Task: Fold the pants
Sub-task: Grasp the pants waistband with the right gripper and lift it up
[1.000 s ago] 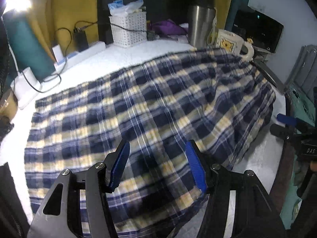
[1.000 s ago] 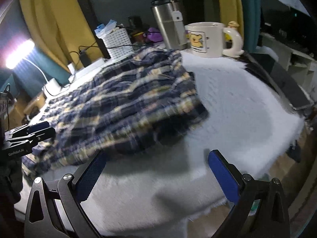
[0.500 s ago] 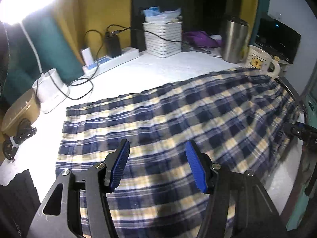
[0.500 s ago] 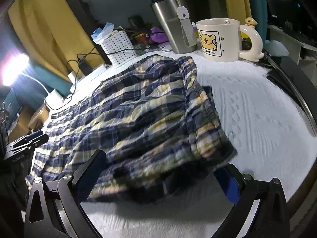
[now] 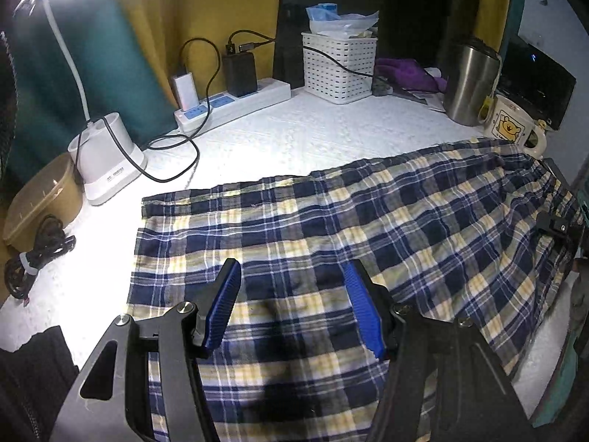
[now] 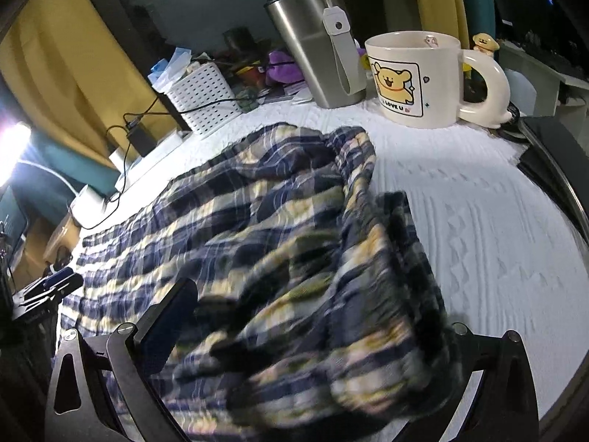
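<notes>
Relative to the bear mug (image 6: 414,77), the right gripper (image 6: 313,335) has advanced: one second ago its jaws framed bare white cloth well short of the plaid pants (image 6: 257,228); the bunched waist end now fills the gap between the jaws and hides the right finger.

In the left wrist view, the left gripper (image 5: 292,305) has shifted away from the mug (image 5: 510,127) toward the leg end. The hem edge and the lamp base (image 5: 106,158) have come fully into view.

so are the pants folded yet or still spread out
Mostly spread: the plaid pants lie flat along the table, bunched only at the waistband end.
</notes>
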The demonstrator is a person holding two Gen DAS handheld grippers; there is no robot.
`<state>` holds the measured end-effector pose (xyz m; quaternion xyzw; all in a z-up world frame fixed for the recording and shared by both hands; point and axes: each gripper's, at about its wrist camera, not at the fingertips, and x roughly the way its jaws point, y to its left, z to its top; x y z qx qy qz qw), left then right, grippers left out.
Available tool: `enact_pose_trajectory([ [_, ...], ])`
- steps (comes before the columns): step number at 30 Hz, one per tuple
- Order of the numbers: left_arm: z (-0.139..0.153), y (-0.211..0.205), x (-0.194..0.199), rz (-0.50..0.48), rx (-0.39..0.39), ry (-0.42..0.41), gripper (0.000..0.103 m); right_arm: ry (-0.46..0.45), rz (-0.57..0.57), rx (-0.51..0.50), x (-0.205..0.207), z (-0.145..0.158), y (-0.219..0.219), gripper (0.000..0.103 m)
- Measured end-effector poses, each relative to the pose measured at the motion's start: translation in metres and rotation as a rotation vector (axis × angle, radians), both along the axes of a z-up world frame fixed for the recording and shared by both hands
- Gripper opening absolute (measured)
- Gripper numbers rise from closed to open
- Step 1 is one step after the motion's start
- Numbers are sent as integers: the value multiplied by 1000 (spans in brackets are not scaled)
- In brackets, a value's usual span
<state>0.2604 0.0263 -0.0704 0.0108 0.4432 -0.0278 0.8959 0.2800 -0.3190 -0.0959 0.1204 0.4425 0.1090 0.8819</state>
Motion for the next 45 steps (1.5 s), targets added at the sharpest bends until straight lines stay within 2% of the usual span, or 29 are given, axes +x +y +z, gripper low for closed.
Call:
enact_pose_trajectory([
  [7,3,19,5,26,4,-10,60,8,-8,68,17,1,3,102],
  [11,1,30,5,42,2,-8,60,9,8,54,21,-1,12,73],
  [12,1,32,5,46,1,-7,60,10,10,46,22,-1,13,70],
  [16,1,38,3,55,-5,-10,60,6,25,23,23,-4,14,32],
  [17,2,39,2,54,-7,-10,60,0,30,26,23,-4,13,26],
  [19,4,39,1,51,0,-15,60,-11,49,37,21,-4,14,19],
  [34,24,36,-17,42,16,-68,60,-88,84,-19,4,29,22,18],
  [45,37,55,-38,42,-16,-118,60,-136,97,-55,-15,59,43,18],
])
